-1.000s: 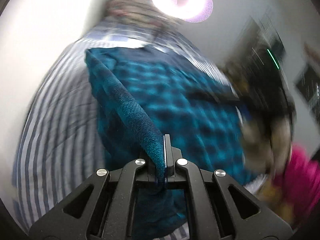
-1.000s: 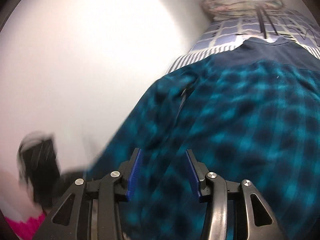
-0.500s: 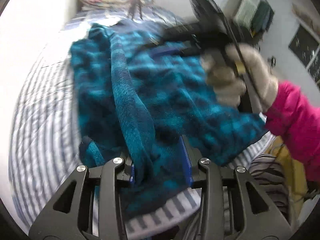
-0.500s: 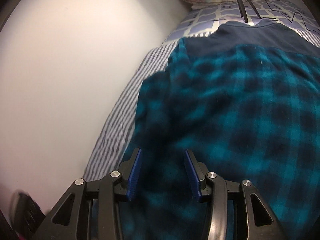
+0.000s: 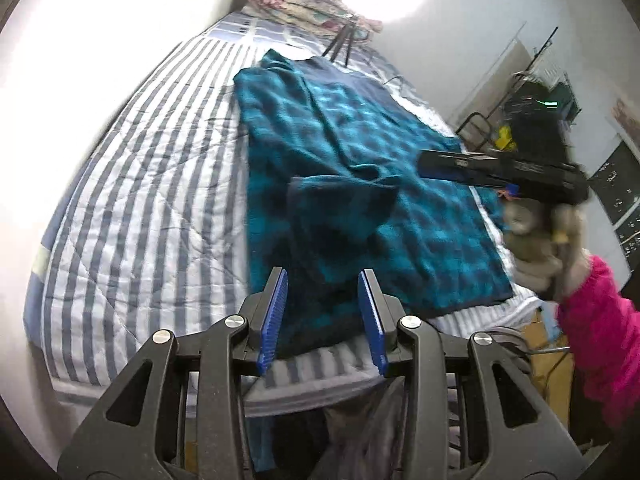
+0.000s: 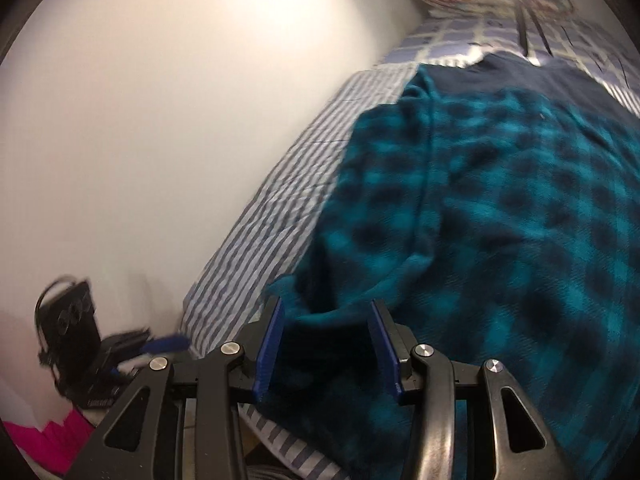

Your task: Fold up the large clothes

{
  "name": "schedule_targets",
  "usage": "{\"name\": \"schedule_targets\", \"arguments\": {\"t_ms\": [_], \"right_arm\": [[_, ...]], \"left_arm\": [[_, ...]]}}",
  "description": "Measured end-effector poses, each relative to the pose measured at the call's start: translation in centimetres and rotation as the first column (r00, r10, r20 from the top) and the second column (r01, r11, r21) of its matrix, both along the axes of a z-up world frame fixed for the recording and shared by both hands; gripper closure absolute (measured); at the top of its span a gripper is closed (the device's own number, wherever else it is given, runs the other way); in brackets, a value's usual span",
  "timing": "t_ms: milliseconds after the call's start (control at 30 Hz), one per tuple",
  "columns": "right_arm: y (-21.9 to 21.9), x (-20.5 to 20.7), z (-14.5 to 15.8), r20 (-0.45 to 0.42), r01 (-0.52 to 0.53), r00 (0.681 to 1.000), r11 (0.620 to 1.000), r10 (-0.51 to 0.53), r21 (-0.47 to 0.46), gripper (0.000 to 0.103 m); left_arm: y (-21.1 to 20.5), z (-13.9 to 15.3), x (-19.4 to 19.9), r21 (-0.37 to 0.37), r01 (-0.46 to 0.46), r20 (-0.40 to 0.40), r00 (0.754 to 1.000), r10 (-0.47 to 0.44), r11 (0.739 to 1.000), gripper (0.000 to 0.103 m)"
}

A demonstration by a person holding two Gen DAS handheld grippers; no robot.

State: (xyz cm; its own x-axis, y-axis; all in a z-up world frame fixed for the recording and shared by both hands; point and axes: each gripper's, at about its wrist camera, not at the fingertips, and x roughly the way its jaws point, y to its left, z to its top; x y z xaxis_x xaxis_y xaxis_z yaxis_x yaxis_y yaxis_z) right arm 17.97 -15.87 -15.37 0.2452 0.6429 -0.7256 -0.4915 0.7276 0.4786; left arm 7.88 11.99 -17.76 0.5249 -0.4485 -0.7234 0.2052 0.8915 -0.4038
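Observation:
A teal and dark plaid fleece shirt (image 5: 420, 216) lies flat along the striped bed (image 5: 152, 208), collar at the far end. One sleeve (image 5: 340, 208) is folded down over its body. My left gripper (image 5: 322, 316) hovers open over the shirt's near hem, with nothing pinched between its blue pads. My right gripper (image 5: 424, 162), held by a gloved hand (image 5: 536, 240), hangs above the shirt's right side. In the right wrist view the right gripper (image 6: 326, 344) is open just over a raised fold of the shirt (image 6: 520, 220), and its pads do not press on the cloth.
A white wall runs along the bed's left side. A folded floral blanket (image 5: 304, 0) and black tripod legs (image 5: 340, 44) are at the head. A metal rack (image 5: 536, 96) and dark furniture stand on the right. A pink sleeve (image 5: 600, 340) is at the bed's near right corner.
My left gripper let go of the sleeve, opened and drew back toward the near edge. The sleeve now lies on the shirt. The right gripper shifted sideways over the shirt, still open.

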Motion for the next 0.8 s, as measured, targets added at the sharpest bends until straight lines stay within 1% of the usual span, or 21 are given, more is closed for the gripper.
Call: {"name": "schedule_targets", "arguments": {"t_ms": [33,100,133,167,233,333,367,400,433,467,500,567,633,667,700,733,767,800], "right_arm": [[0.7,0.4,0.1,0.001,-0.008,1.000,1.000,0.008,-0.004,0.057],[1.9,0.5,-0.1,-0.001,-0.020,1.000,1.000,0.020,-0.011,0.055],[2.6,0.7,-0.3,-0.003,-0.029,1.000,0.999,0.029,-0.019,0.050],[3.5,1.0,-0.7,0.000,-0.038,0.999,0.999,0.038,-0.038,0.041],[5.2,1.5,-1.6,0.004,-0.059,0.998,0.995,0.059,-0.084,0.034],[7.5,1.9,-3.3,-0.016,-0.108,0.994,0.986,0.106,-0.127,0.035],[8.0,1.9,-3.8,-0.019,-0.123,0.992,0.983,0.121,-0.140,0.038],[8.7,1.8,-4.5,-0.032,-0.158,0.987,0.976,0.155,-0.152,0.058],[9.0,1.9,-5.0,-0.047,-0.179,0.984,0.970,0.173,-0.165,0.085],[9.0,1.5,-5.3,-0.048,-0.188,0.982,0.965,0.182,-0.181,0.093],[8.6,0.7,-5.1,-0.036,-0.208,0.978,0.960,0.205,-0.186,0.094],[7.3,-0.9,-4.2,0.009,-0.242,0.969,0.952,0.248,-0.190,0.095],[5.1,-2.0,-3.0,0.046,-0.240,0.967,0.952,0.252,-0.189,0.095],[3.7,-2.3,-2.5,0.061,-0.219,0.970,0.957,0.234,-0.188,0.089],[2.2,-2.4,-2.1,0.068,-0.192,0.976,0.961,0.209,-0.199,0.085],[1.1,-2.5,-1.6,0.069,-0.180,0.978,0.965,0.196,-0.190,0.067],[-0.1,-2.5,-1.2,0.071,-0.181,0.978,0.968,0.195,-0.175,0.060],[-1.7,-2.5,-0.5,0.076,-0.150,0.984,0.980,0.161,-0.133,0.049]], "left_arm": [[-0.1,-0.5,0.6,0.015,0.007,-0.008,1.000,-0.007,1.000,0.066],[-0.3,-1.6,1.2,0.006,0.011,-0.026,1.000,-0.011,1.000,0.066],[-0.4,-2.4,1.9,-0.021,0.009,-0.051,0.999,-0.010,1.000,0.061],[-0.6,-3.1,2.7,-0.042,0.014,-0.064,0.998,-0.016,0.999,0.052],[-0.6,-4.4,3.8,-0.045,-0.005,-0.082,0.997,0.001,0.999,0.050],[-0.4,-5.8,4.1,-0.100,-0.017,-0.121,0.993,0.004,0.995,0.050],[-0.5,-6.0,4.0,-0.098,-0.018,-0.129,0.992,0.005,0.995,0.050],[-0.5,-6.4,3.8,-0.097,-0.009,-0.138,0.990,-0.005,0.995,0.050],[-0.5,-6.7,3.4,-0.096,-0.001,-0.146,0.989,-0.013,0.995,0.050],[-0.5,-7.0,2.9,-0.086,0.005,-0.163,0.986,-0.019,0.996,0.050],[-0.4,-7.2,2.3,-0.077,0.009,-0.174,0.984,-0.023,0.997,0.050],[0.2,-6.9,0.8,-0.082,0.017,-0.167,0.986,-0.030,0.996,0.050],[0.9,-6.2,-0.3,-0.091,0.013,-0.150,0.988,-0.027,0.996,0.050],[1.2,-5.9,-0.6,-0.097,0.007,-0.146,0.989,-0.021,0.995,0.050],[1.7,-5.6,-0.7,-0.106,-0.002,-0.141,0.990,-0.013,0.994,0.050],[2.0,-5.2,-0.5,-0.118,-0.010,-0.134,0.991,-0.006,0.993,0.050],[2.1,-5.0,-0.3,-0.121,-0.016,-0.128,0.992,0.001,0.993,0.050],[2.1,-4.9,0.1,-0.118,-0.023,-0.122,0.992,0.008,0.993,0.050]]}}
